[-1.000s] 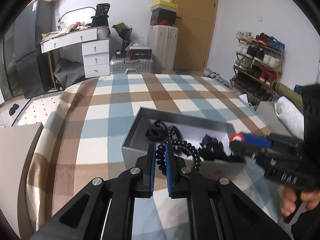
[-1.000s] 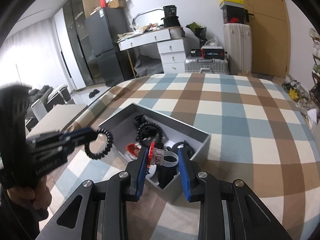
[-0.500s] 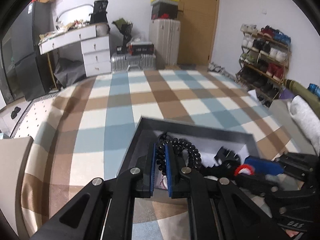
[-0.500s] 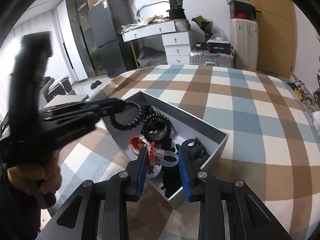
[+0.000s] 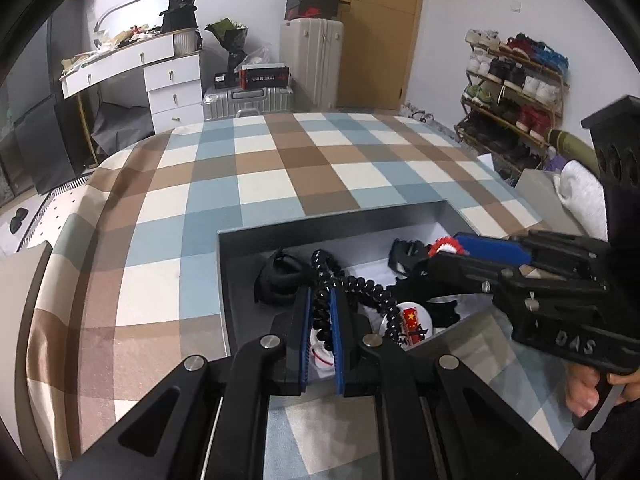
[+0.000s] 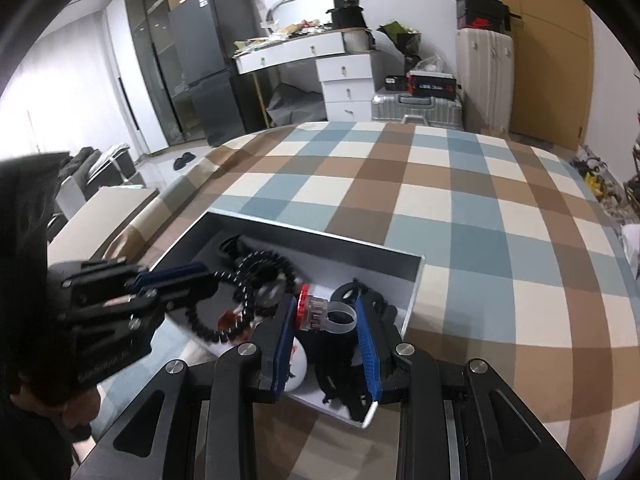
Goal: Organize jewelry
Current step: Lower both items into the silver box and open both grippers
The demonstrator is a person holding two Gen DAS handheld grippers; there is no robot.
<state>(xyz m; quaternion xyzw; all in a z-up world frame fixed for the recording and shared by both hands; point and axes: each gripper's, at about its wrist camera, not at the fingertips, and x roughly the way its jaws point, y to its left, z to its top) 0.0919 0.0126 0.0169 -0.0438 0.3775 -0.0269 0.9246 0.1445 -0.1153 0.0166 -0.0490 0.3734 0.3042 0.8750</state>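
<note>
Over box [image 5: 452, 210]: coil bracelet [image 5: 320, 312] now lower.

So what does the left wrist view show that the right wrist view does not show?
Only the left wrist view: the shoe rack by the wall, and the round badge with a red flag, seen clearly in the box.

Only the right wrist view: the fridge, and the clear ring with a red top, gripped by the right gripper.

Both: the grey box on the checked bed cover, the black coil band pinched in the left gripper, and the white desk.
</note>
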